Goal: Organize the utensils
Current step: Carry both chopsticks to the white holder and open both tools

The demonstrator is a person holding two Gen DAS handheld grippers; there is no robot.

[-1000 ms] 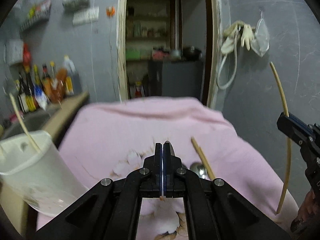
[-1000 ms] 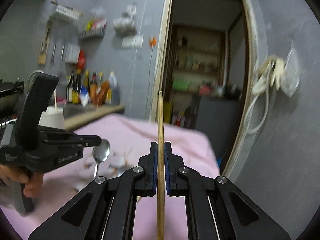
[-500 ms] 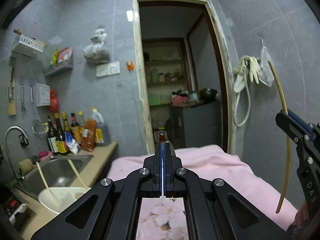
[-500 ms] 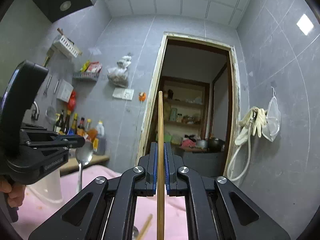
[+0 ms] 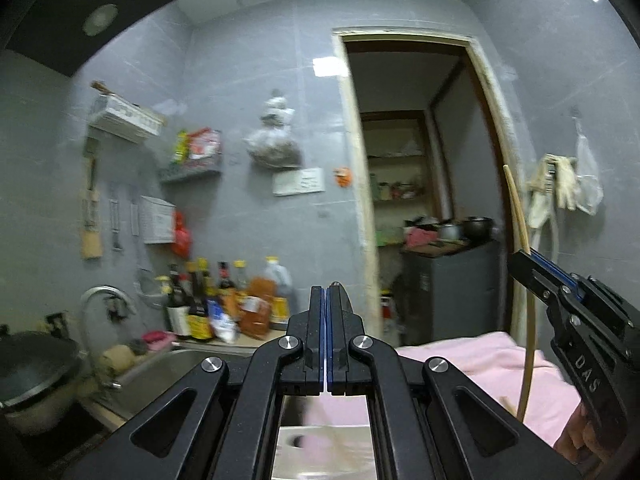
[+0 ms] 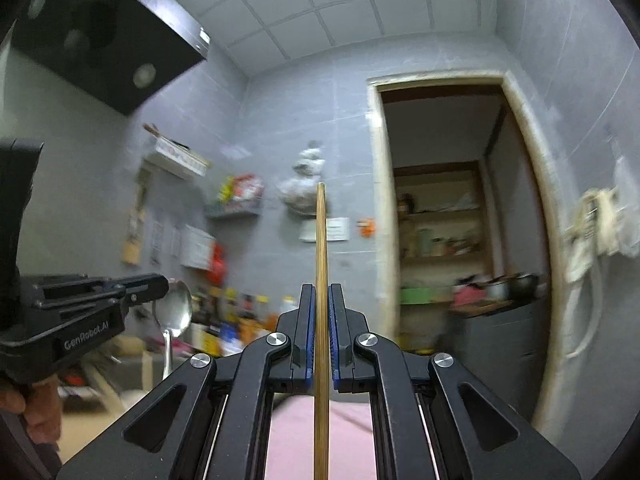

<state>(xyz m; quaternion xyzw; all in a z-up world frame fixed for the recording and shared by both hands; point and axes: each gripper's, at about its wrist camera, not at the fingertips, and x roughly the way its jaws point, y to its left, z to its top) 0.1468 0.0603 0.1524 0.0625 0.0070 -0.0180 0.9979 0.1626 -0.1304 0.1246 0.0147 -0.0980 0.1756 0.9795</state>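
left gripper raised, jaws grasping spoon | right gripper raised, jaws grasping upright chopstick

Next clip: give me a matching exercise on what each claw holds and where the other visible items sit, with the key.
Things:
1. spoon
2. chopstick
3. pink cloth
4. sauce bottles

States or places:
A. clamped upright in the right claw
B. standing on the counter beside the sink
C. held by the left claw, bowl up
D. spread over the surface below both claws

Pairs: 1-C, 2-A, 3-D, 4-B
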